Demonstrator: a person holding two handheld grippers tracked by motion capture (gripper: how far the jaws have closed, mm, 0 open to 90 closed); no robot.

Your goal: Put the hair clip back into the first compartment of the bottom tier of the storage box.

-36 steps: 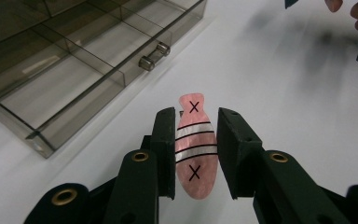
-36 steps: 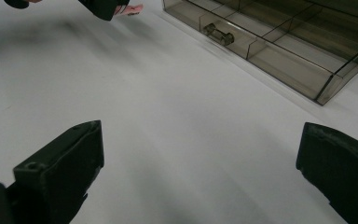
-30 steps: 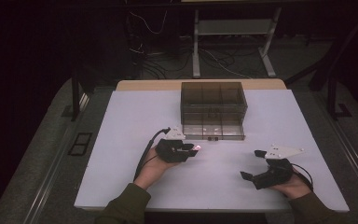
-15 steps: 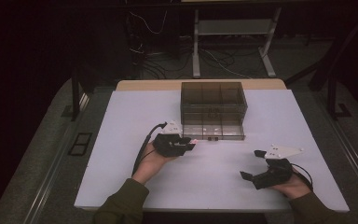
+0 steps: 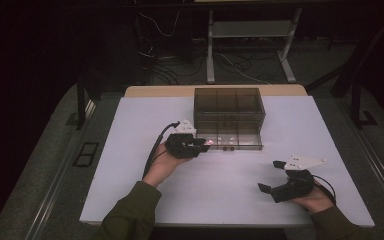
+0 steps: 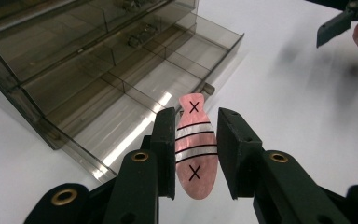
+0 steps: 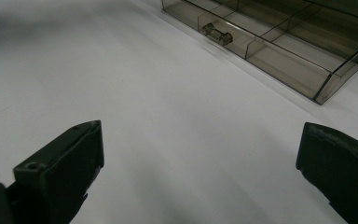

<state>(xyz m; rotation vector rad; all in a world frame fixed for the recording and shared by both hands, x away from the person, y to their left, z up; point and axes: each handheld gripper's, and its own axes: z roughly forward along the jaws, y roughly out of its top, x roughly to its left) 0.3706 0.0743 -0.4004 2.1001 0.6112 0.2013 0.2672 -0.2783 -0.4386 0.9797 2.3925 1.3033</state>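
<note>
While the left gripper (image 6: 196,154) pinches a pink fish-shaped tag (image 6: 195,149) marked with black stripes and crosses, it hovers just beside the open drawer (image 5: 230,139) of a smoky plastic drawer box (image 5: 228,107) standing toward the far edge of the white counter (image 5: 130,150). Held upright, the tag sits above the counter at the drawer's front left corner. Near the near right corner, the right gripper (image 5: 270,176) rests with its jaws spread wide, holding nothing.

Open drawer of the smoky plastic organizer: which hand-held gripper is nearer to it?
Left. The left hand-held gripper sits at the open drawer's left front corner, holding a pink fish-shaped tag. The right hand-held gripper stays well back, jaws open.
</note>
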